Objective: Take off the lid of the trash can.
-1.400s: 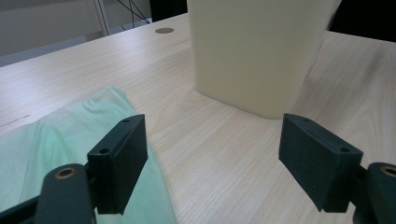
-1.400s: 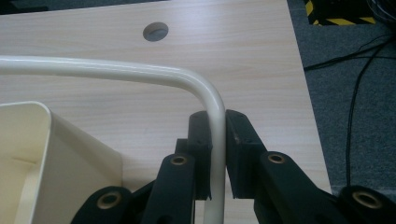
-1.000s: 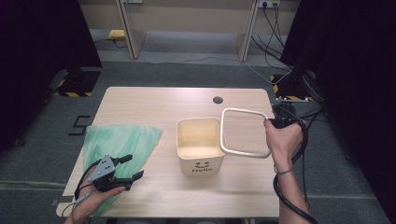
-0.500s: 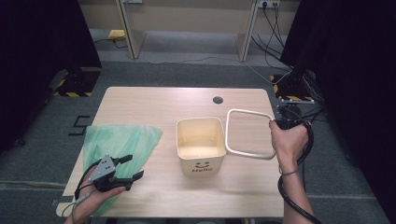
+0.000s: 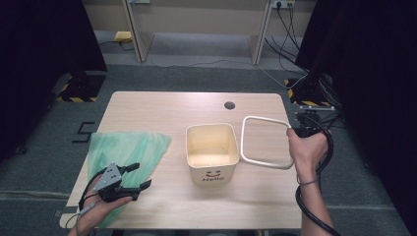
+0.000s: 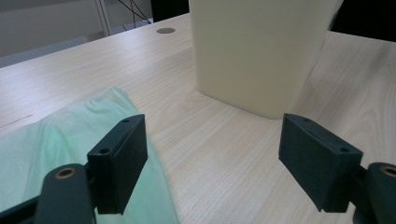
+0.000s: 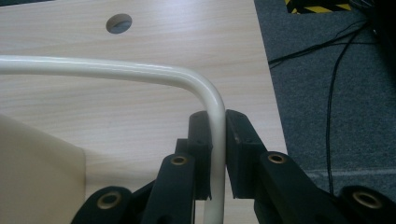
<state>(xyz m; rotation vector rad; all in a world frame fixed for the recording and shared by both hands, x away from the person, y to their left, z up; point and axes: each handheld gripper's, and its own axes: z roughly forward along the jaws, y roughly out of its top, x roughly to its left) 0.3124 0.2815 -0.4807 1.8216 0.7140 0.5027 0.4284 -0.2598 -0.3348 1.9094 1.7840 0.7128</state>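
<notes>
The right gripper (image 7: 215, 154) has its fingers (image 7: 243, 140) closed on the white square frame (image 5: 265, 142) — it holds the frame just beside the cream bin (image 5: 212, 152), at the bin's right, over the worktop (image 5: 162, 108). The left gripper (image 5: 135, 178) rests open above the green bag (image 5: 123, 147), holding nothing.
</notes>
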